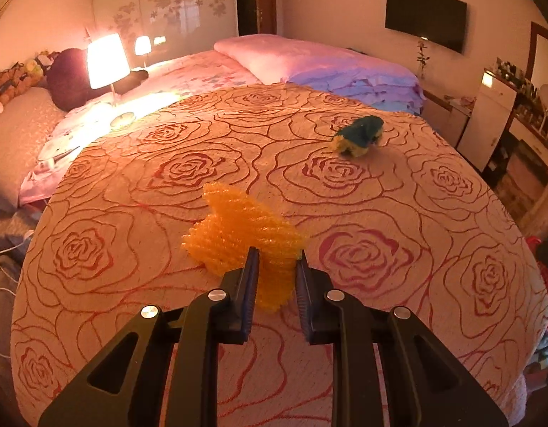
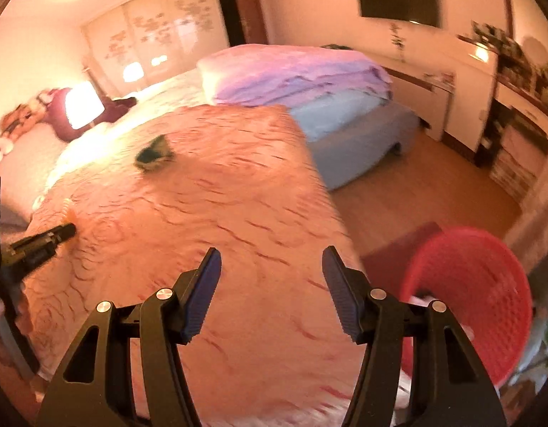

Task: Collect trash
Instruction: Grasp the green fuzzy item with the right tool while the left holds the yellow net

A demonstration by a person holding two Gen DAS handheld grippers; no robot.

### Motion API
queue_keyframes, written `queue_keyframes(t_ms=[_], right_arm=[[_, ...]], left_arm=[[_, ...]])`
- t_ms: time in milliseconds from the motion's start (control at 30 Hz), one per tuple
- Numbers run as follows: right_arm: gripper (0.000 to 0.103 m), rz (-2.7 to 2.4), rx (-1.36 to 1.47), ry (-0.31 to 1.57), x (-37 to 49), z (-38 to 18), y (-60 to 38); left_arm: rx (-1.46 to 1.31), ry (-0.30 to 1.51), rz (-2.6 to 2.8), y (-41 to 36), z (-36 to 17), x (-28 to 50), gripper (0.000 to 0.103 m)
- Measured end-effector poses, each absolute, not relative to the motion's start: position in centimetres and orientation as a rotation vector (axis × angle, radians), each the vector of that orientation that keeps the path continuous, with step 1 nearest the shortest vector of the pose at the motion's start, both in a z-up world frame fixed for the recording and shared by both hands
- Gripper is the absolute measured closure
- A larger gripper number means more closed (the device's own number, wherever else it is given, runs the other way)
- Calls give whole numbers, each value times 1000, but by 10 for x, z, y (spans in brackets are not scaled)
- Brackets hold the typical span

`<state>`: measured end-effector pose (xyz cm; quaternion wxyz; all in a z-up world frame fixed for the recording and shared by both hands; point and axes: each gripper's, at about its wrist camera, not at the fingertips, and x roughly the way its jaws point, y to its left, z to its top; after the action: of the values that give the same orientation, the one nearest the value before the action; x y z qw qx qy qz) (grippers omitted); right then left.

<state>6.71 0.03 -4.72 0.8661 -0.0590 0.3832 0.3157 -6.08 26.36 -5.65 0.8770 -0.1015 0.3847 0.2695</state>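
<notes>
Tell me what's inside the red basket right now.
In the right wrist view the red basket sits on the floor beside the bed. Something pale shows at its near rim. The right gripper covers the rest, so what else is inside can't be seen.

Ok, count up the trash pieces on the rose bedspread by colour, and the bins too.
Orange bubble wrap, between the left hand-held gripper fingers: 1
Blue and yellow crumpled piece, farther up the bedspread: 1
Red mesh basket, beside the bed: 1
Total: 2 trash pieces, 1 basket, 3 things.
</notes>
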Motion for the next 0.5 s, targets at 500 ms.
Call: queue_keyframes(t_ms=[500], right_arm=[[46, 825, -266, 742, 85, -44, 139]], left_arm=[[-209, 784, 572, 262, -59, -67, 84]])
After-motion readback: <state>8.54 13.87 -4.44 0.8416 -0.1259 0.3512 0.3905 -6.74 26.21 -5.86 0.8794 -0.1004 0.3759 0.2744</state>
